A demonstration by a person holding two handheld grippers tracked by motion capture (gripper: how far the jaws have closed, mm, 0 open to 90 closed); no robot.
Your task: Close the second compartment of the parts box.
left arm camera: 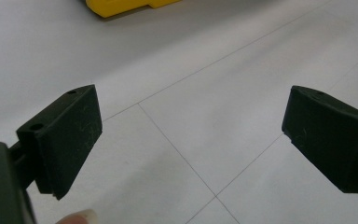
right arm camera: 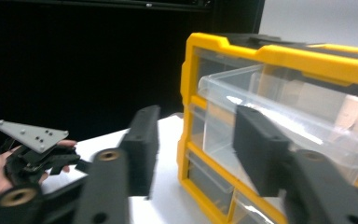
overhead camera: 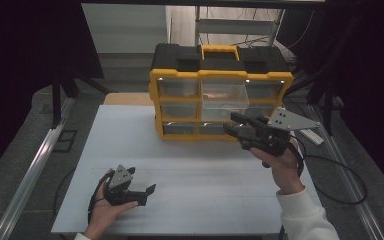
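R hand [overhead camera: 280,167] is raised above the table [overhead camera: 205,175], forearm in a white sleeve, holding the right gripper [overhead camera: 234,125] about level and aimed at the front of the yellow drawer cabinet [overhead camera: 220,75]. Its jaws stand partway open w/ nothing between them, just short of a clear drawer [right arm camera: 279,112] that sticks out of the cabinet's upper rows. Can't tell what's in that drawer; in the high view sth orange shows in the top middle one. L hand [overhead camera: 105,207] rests low on the table near the front edge, well apart from the cabinet; left gripper [overhead camera: 147,195] jaws wide, empty, over bare tabletop.
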